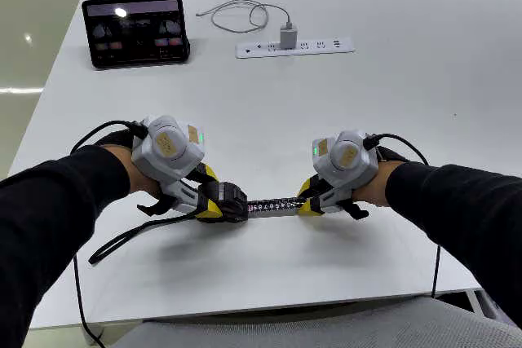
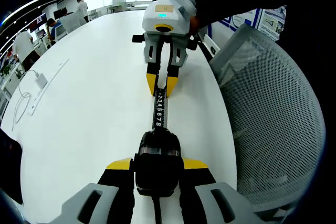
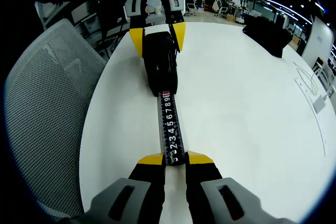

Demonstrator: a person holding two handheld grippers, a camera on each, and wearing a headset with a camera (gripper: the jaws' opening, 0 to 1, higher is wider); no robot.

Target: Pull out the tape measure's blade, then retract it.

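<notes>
Two grippers share one tape, low over the table (image 1: 326, 95) near its front edge. L gripper (image 2: 157, 165) is clamped on the case (image 3: 159, 61), w/ yellow tips either side of the black body. R gripper (image 3: 175, 160) is closed on the blade (image 3: 168, 121) right at its free end, w/ no gap visible btwn tips and steel. Blade is out only a short way. Digits up to abt 9 show btwn case mouth and R tips, so I judge the pull-out as just begun and the retract not yet due.

To do the pull well:
- Move R straight away from the case, along the blade's own line, no twist. Blade looks flat and in line w/ the slot now.
- L holds the case low and fixed, mouth aimed at R, so nothing kinks at the slot.
- Pull slow and even. Thin steel in a pinch can slip, and if it does it prob. snaps back.
- Table to the R side looks roomy enough.

For the retract later, don't let go. Walk R back toward the case w/ tension on, so the end meets the mouth softly.
</notes>
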